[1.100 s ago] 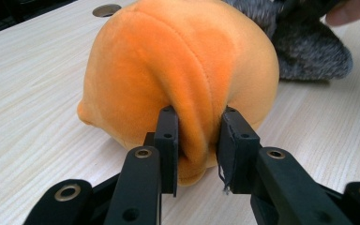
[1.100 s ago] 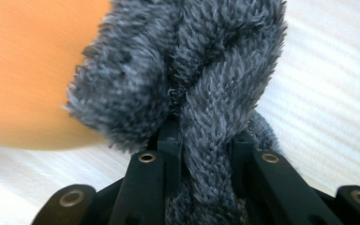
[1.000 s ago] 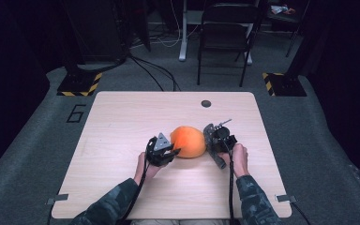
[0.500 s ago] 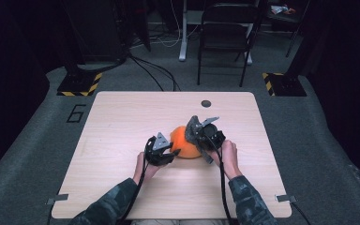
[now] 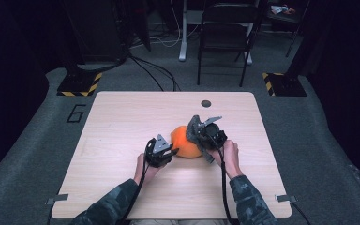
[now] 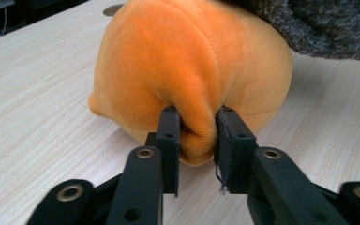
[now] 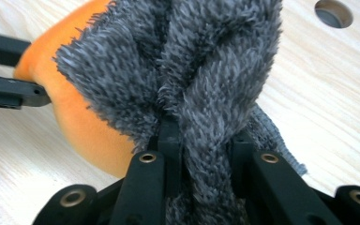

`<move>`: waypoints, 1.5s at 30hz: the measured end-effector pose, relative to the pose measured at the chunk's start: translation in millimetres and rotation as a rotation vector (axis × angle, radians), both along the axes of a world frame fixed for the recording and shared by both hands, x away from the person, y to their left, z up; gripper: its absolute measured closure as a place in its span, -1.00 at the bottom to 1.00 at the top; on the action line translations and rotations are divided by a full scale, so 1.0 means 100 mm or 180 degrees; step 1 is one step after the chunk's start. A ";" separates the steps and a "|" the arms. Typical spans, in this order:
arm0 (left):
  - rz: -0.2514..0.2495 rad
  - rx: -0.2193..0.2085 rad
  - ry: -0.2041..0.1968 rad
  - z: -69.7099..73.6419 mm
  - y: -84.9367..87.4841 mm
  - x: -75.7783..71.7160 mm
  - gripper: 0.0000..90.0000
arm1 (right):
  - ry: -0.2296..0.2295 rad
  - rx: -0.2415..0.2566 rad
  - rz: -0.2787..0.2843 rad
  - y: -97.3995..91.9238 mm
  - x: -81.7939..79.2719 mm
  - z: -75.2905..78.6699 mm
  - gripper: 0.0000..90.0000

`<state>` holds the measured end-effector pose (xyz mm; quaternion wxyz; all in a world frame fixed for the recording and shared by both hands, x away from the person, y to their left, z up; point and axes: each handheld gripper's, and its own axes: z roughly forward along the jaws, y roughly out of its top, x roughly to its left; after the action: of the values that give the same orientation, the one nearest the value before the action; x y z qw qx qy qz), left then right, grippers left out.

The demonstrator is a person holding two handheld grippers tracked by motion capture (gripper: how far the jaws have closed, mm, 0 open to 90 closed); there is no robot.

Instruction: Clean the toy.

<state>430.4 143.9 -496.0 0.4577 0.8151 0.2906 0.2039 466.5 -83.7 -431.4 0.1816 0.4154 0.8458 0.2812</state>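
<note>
On the left of the high view, the person's left forearm comes up from the near edge of the table (image 5: pixel 122 117) in a camouflage sleeve, the hand wrapped around the left gripper (image 5: pixel 161 152), which points right and slightly away toward the orange plush (image 5: pixel 183 143). Its jaws have just been closing and now pinch a fold of the orange fabric at the toy's near end; the left gripper view shows that fold (image 6: pixel 197 136) bunched between both pads, with the rest of the round plush resting on the tabletop just beyond the jaw tips. Right of the plush, the right hand (image 5: pixel 230 157) holds the right gripper (image 5: pixel 201 133) raised and angled in over the toy's far right side. Its jaws are pressed together on a grey fuzzy cloth (image 7: pixel 201 75), which stands bunched up above the tips and probably drapes onto the orange plush, though the contact is hard to read. A round hole (image 5: pixel 206 103) lies in the table beyond this gripper.
</note>
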 end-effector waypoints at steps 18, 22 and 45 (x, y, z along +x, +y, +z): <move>-0.0101 -0.0034 -0.0007 0.07 -0.04 -0.07 0.75 | -0.0282 -0.0098 0.0171 0.35 -0.01 0.19 0.64; -0.0101 -0.0045 0.0027 0.05 -0.03 -0.05 0.74 | -0.0230 -0.0107 0.0065 0.19 0.04 0.12 0.64; -0.0064 -0.0103 0.0073 0.04 0.01 0.01 0.72 | 0.0571 -0.0123 -0.0543 -0.41 0.30 -0.55 0.64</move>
<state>430.9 145.0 -492.2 0.4696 0.8128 0.2909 0.1851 496.5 -124.6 -486.1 0.1365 0.5058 0.8255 0.2101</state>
